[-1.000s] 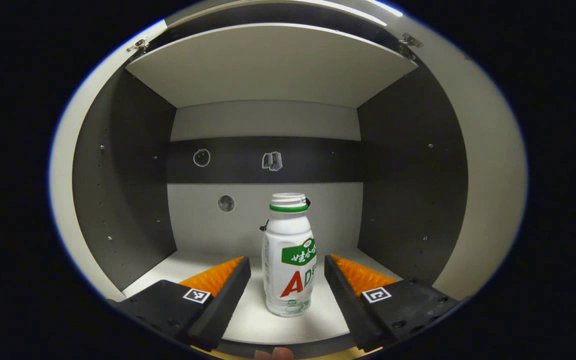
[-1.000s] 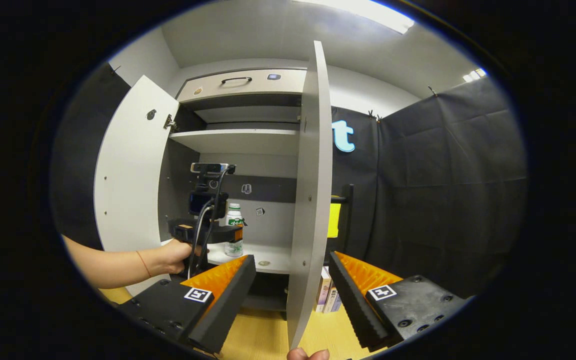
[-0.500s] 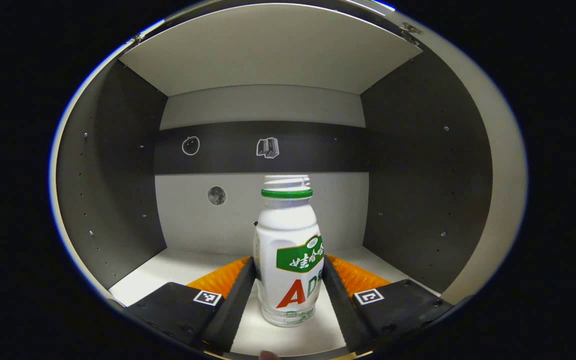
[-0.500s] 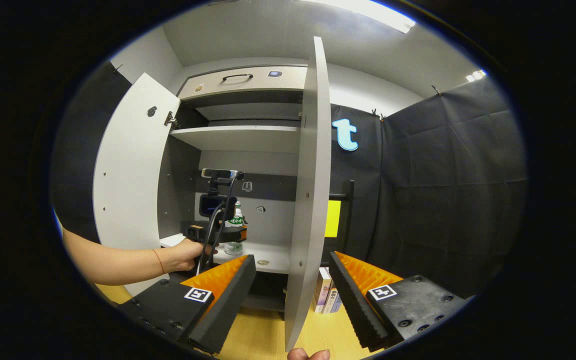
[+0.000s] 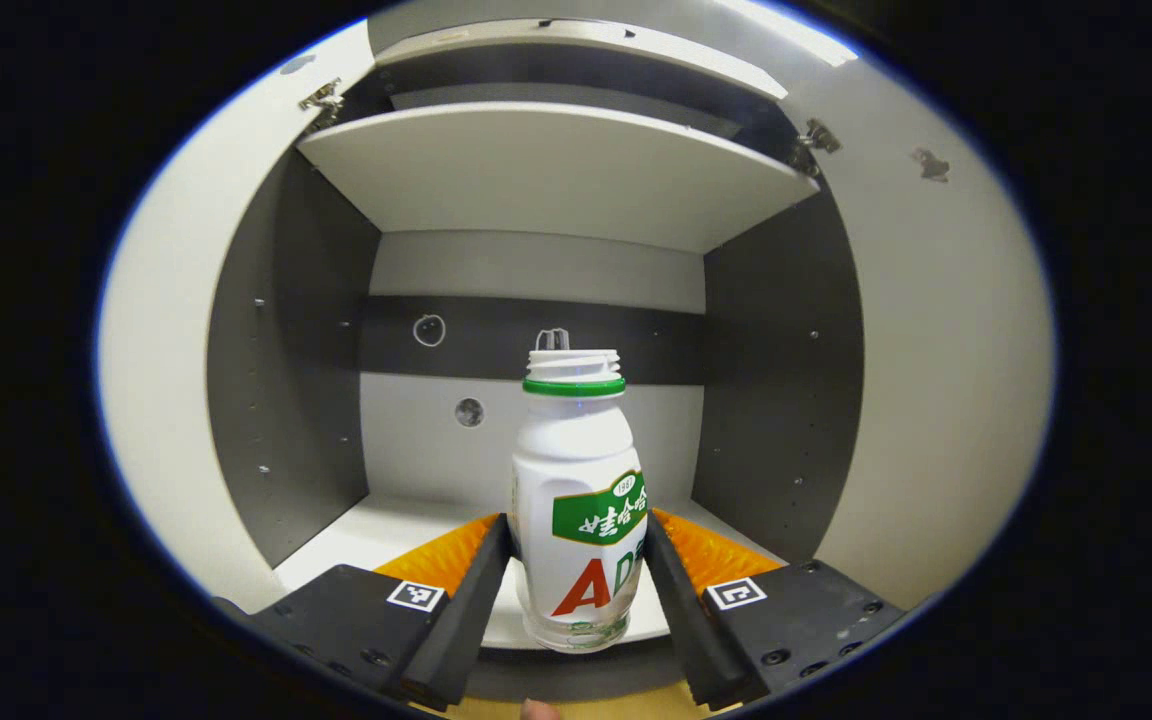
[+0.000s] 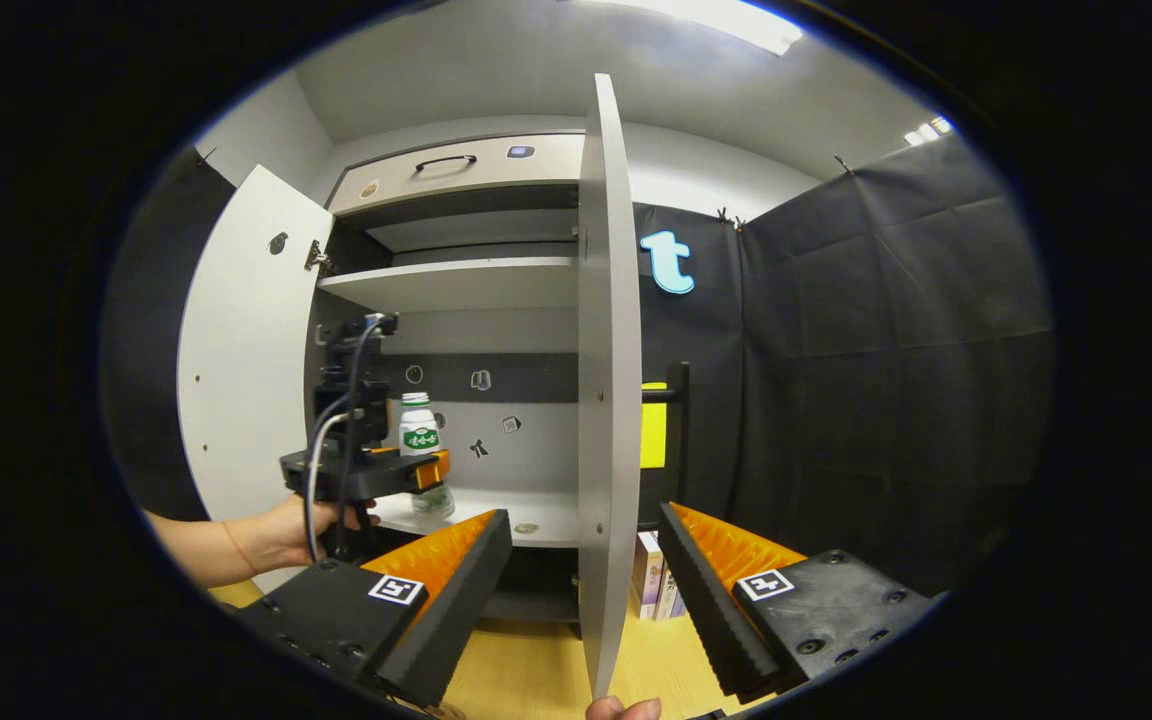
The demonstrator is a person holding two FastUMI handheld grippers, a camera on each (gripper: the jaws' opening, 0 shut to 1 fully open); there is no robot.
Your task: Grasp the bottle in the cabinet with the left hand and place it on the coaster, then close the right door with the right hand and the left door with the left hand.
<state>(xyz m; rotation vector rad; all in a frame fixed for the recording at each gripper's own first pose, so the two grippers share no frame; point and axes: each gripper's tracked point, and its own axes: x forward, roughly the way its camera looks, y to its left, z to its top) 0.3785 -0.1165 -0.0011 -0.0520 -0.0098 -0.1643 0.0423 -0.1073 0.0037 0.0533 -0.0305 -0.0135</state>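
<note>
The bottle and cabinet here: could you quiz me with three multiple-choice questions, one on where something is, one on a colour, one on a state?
1. Where is the bottle?
A. between the left gripper's fingers
B. lying on the upper shelf
C. on the wooden floor

2. What colour is the ring under the bottle's neck?
A. red
B. green
C. blue

3. How is the right door?
A. shut
B. taken off
C. open, seen edge-on

Answers: 1 A, both fingers press its sides in the left gripper view; 2 B, a green band sits below the white neck; 3 C, it stands swung out before the right gripper, whose jaws are spread and empty.
</note>
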